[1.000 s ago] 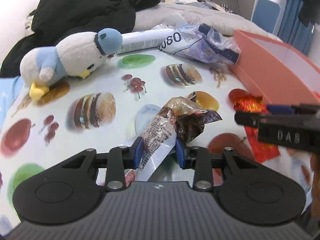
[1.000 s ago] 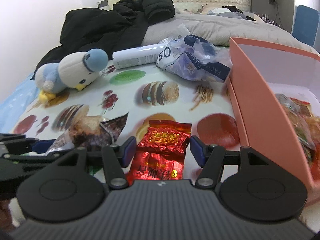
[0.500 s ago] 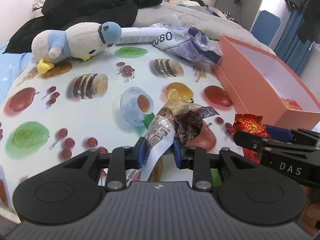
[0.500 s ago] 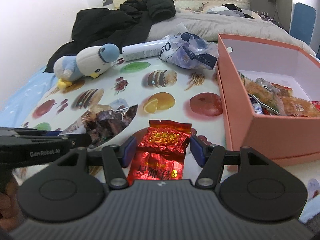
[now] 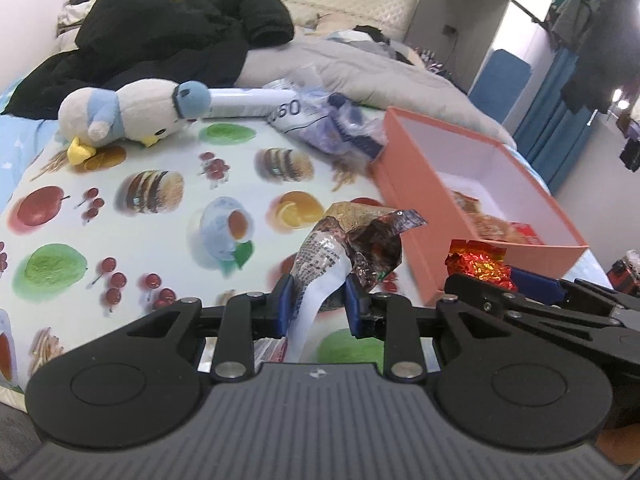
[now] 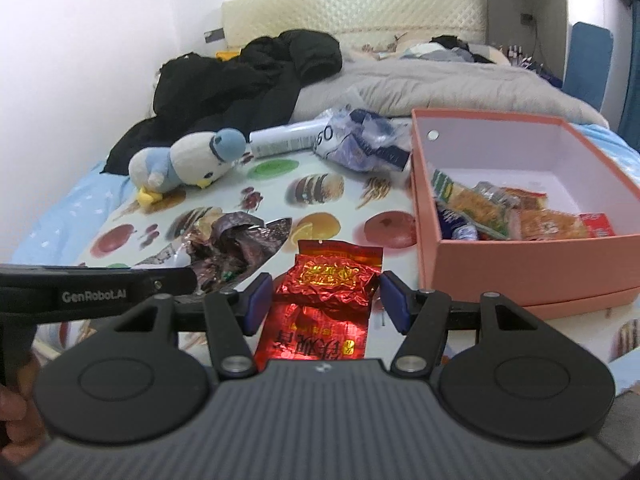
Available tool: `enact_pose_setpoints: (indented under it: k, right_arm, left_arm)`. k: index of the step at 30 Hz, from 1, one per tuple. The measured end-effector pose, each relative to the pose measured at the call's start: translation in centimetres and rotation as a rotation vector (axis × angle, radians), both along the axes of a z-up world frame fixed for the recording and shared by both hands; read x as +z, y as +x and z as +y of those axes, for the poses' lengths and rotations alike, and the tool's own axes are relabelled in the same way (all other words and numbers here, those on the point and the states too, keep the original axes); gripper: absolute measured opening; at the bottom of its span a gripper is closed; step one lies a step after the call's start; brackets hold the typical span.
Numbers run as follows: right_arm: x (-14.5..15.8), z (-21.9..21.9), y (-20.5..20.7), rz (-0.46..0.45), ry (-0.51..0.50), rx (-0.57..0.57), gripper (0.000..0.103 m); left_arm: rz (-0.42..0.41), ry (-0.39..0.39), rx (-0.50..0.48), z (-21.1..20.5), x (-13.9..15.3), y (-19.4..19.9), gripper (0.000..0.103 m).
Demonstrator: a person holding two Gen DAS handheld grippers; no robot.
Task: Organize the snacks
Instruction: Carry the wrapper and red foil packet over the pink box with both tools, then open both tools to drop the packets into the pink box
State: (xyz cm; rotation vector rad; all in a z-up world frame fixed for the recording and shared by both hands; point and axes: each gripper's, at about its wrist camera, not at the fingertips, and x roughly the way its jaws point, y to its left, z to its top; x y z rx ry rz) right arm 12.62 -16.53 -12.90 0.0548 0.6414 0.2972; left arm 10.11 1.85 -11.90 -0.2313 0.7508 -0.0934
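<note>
The crinkled brown snack wrapper point(image 5: 356, 240) hangs above the food-print cloth point(image 5: 132, 248), pinched at its white end by the left gripper point(image 5: 316, 300). The right gripper point(image 6: 326, 300) clamps the red foil packet point(image 6: 328, 300) across its width. Both are light, soft and slippery, best held at flat seams. The pink box point(image 6: 520, 264) sits just right, partly filled.

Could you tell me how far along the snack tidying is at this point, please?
Done: several snack packets already lie inside the pink box. In hand: the left gripper holds a crumpled brown wrapper, and the right gripper carries a red foil packet; both are off the cloth, near the box. Left: dropping both packets in. No other loose snacks are clearly visible.
</note>
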Motion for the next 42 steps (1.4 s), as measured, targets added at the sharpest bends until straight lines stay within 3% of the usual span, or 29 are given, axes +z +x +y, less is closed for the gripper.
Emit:
enact_pose_setpoints:
  k: [13,19,33,42]
  right_arm:
    - [3.0,-5.8,-3.8,-0.018,0.019,-0.123,0.062]
    - [2.9,-8.4,-3.8,0.005,0.038,-0.173,0.062]
    - [5.2,-13.9,1.0,-0.004,0.089,-0.252,0.062]
    - [5.3,-16.9,7.1,0.002,0.088,-0.278,0.062]
  left_arm:
    - [-0.011,-0.061,-0.092,-5.0,3.2,-1.6,0.026]
    - [0.007,-0.058,-0.134,-7.4,3.4,-0.2,0.017]
    - [-0.055,-0.074,-0.255,-13.7,8.4,7.2,0.016]
    - [-0.028,-0.083,-0.334,-18.3,7.5,14.8,0.016]
